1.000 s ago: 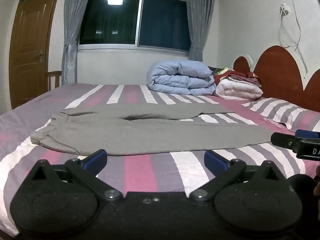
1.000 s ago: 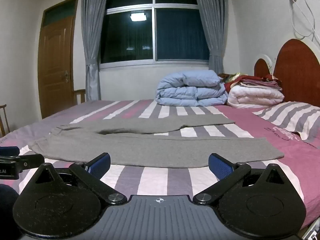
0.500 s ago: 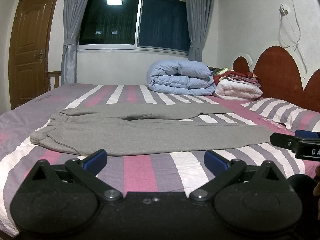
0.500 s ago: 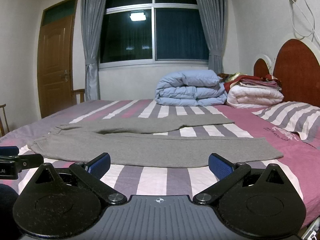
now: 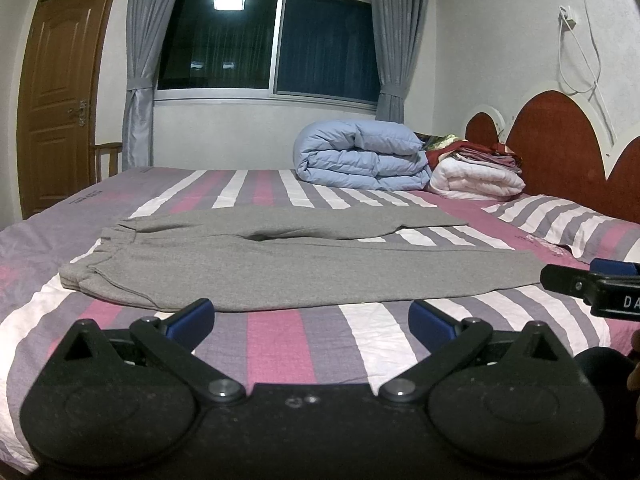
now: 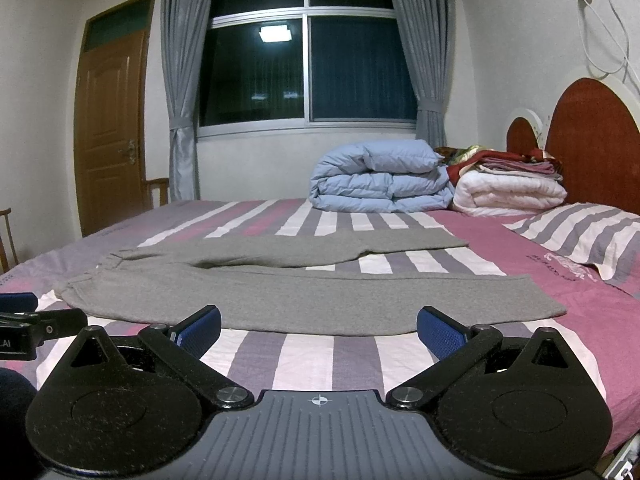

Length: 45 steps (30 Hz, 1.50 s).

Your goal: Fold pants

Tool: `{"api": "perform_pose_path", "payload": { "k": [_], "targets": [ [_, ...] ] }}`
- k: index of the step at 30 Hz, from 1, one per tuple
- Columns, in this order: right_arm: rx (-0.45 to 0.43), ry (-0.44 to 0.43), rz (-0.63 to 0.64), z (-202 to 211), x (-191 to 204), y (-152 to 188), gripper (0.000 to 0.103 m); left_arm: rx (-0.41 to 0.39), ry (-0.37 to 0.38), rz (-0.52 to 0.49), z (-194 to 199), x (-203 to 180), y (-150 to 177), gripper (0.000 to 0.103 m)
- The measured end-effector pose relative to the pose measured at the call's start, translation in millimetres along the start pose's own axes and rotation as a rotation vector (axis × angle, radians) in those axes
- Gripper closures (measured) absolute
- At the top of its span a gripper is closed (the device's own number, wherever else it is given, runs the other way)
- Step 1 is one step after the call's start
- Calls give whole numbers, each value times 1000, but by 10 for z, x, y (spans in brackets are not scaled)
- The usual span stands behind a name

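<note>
Grey pants point(image 5: 280, 272) lie flat on the striped bed point(image 5: 280, 336), waistband at the left, both legs stretched to the right and slightly apart. They also show in the right wrist view point(image 6: 304, 292). My left gripper point(image 5: 310, 320) is open and empty, just in front of the near pant leg's edge. My right gripper point(image 6: 318, 326) is open and empty, also just short of the near leg's edge. Each gripper's tip shows at the edge of the other's view: the right one point(image 5: 592, 284), the left one point(image 6: 36, 320).
A folded light-blue duvet point(image 5: 360, 160) and a stack of white and red bedding point(image 5: 476, 168) sit at the far side of the bed. A striped pillow point(image 6: 588, 236) lies by the red headboard point(image 6: 596, 144). A wooden door point(image 5: 56, 92) and a window point(image 5: 268, 40) are behind.
Both grippers have stayed nearly still, with a very slight shift of view. The pants have not moved.
</note>
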State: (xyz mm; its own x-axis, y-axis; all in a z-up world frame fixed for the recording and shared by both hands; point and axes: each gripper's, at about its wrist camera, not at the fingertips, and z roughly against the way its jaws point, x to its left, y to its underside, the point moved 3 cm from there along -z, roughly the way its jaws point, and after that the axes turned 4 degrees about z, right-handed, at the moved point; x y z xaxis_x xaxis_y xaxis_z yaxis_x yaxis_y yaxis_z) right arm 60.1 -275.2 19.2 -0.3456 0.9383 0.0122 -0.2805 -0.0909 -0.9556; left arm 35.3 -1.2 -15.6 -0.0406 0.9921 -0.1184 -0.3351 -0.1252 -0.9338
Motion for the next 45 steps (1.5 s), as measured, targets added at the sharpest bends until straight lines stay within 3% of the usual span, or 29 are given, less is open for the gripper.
{"api": "perform_pose_path", "payload": {
  "k": [45],
  "targets": [
    [4,-1,6,-19,18,14,0,6,-4,2,16,3,8,6]
  ]
}}
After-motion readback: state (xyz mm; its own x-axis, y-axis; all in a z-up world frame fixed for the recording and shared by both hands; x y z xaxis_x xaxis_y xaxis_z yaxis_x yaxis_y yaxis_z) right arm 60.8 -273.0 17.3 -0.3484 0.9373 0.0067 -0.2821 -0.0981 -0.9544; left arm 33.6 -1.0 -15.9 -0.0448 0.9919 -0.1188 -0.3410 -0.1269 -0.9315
